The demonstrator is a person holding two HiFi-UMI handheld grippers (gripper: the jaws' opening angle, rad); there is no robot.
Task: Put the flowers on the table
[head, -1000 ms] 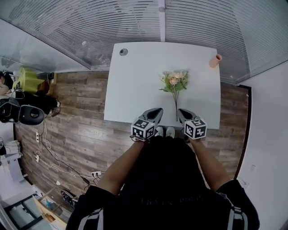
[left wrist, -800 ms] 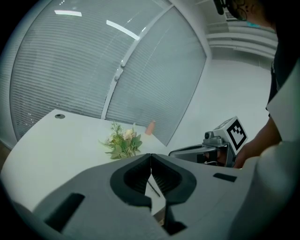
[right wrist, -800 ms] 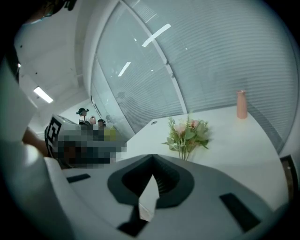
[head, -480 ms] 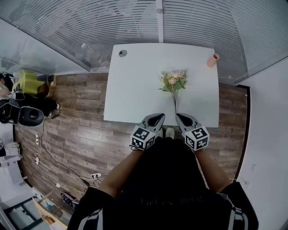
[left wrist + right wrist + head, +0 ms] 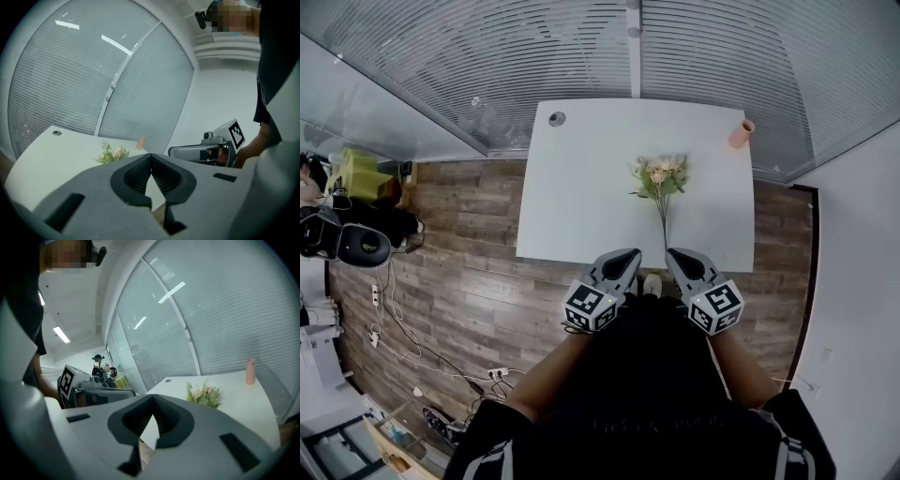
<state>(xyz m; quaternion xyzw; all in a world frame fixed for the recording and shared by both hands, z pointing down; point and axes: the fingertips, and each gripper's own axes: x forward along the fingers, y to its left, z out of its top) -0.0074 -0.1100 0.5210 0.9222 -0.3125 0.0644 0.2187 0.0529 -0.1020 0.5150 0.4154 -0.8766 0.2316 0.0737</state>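
A bunch of pale pink flowers with green leaves lies flat on the white table, its thin stem pointing toward the near edge. Both grippers hang off that edge, close to the person's body, apart from the flowers. My left gripper is shut and holds nothing. My right gripper is likewise shut and empty. In the left gripper view the jaw tips touch, with the flowers far ahead. From the right gripper the flowers lie ahead to the right.
A small pink vase stands at the table's far right corner. A cable hole sits at the far left corner. Glass walls with blinds rise behind the table. A dark chair and floor cables lie to the left on the wood floor.
Both grippers have drawn back from the table's near edge toward the person's body. The flowers have stayed lying on the table.
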